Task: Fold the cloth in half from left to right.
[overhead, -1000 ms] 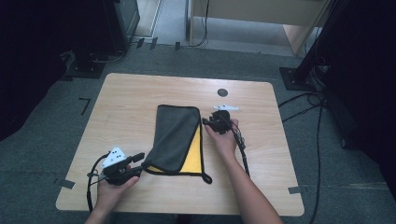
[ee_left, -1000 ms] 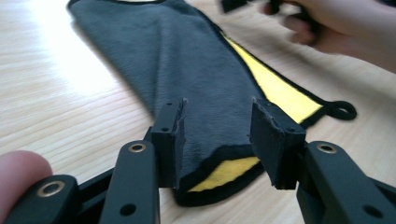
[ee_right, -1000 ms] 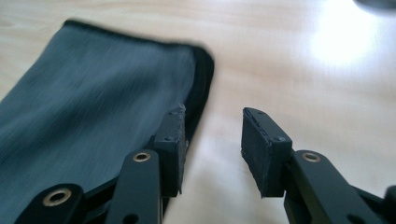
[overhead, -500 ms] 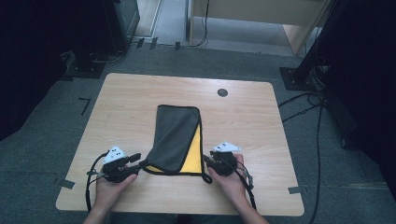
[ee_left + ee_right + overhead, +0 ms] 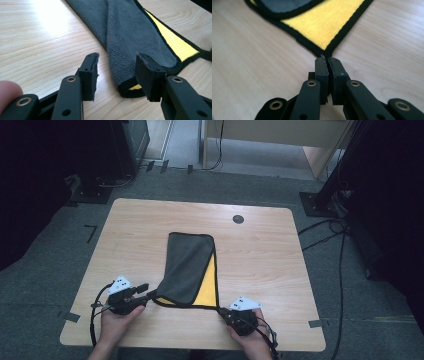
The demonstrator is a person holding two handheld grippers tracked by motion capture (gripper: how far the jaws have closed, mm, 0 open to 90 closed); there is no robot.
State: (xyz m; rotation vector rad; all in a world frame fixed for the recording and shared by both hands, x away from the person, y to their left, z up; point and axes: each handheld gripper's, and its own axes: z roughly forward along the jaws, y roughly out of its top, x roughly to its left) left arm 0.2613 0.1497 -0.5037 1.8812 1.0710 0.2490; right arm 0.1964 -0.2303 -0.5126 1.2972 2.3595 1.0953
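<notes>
A cloth (image 5: 190,267), dark grey outside and yellow inside with black trim, lies folded on the wooden table (image 5: 150,220). My left gripper (image 5: 150,294) is at its near left corner. In the left gripper view that gripper (image 5: 117,60) is open, and the folded grey corner (image 5: 130,37) lies between its jaws, close to the right pad. My right gripper (image 5: 223,312) is at the near right corner. Its jaws have just been closing, and in the right gripper view the gripper (image 5: 327,58) is shut on the black-trimmed tip of the yellow layer (image 5: 324,22).
A round black grommet (image 5: 238,219) sits in the table's far right part. Cables (image 5: 325,232) run over the floor to the right, and dark stands rise at both far corners. A hand holds each gripper at the near edge.
The right gripper came from the cloth's far right edge toward the near edge, reached the near right corner and closed on it. The left gripper stayed in place.
</notes>
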